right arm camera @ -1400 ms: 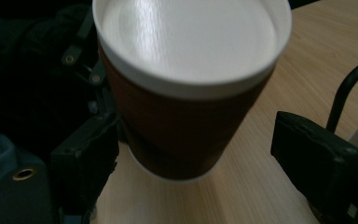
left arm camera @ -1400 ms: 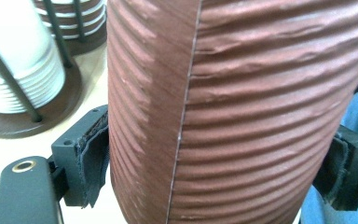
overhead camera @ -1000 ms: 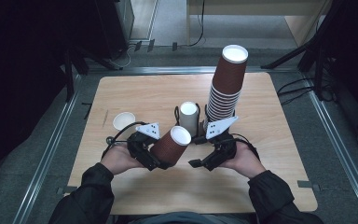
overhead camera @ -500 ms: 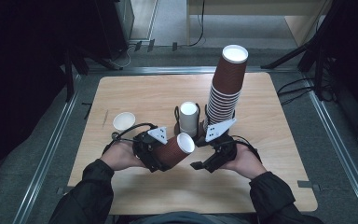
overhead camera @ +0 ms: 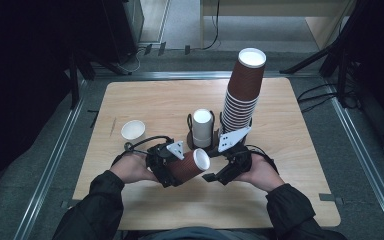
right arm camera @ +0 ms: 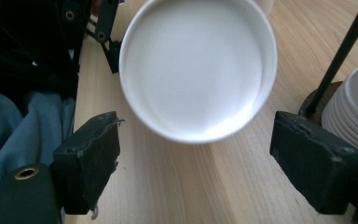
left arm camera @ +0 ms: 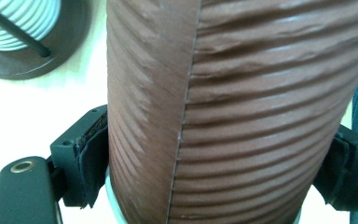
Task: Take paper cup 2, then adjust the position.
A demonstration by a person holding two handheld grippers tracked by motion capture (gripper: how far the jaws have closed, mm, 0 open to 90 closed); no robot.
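Wooden table [overhead camera: 290, 190] – small white cup [overhead camera: 133, 130], two cup-stack holders [overhead camera: 200, 142]

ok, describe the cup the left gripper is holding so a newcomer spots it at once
On the wooden table, look at the near edge, in front of the tall cup stack. The brown ribbed cup sits in the left gripper; it alone lies sideways, white mouth facing the right gripper.
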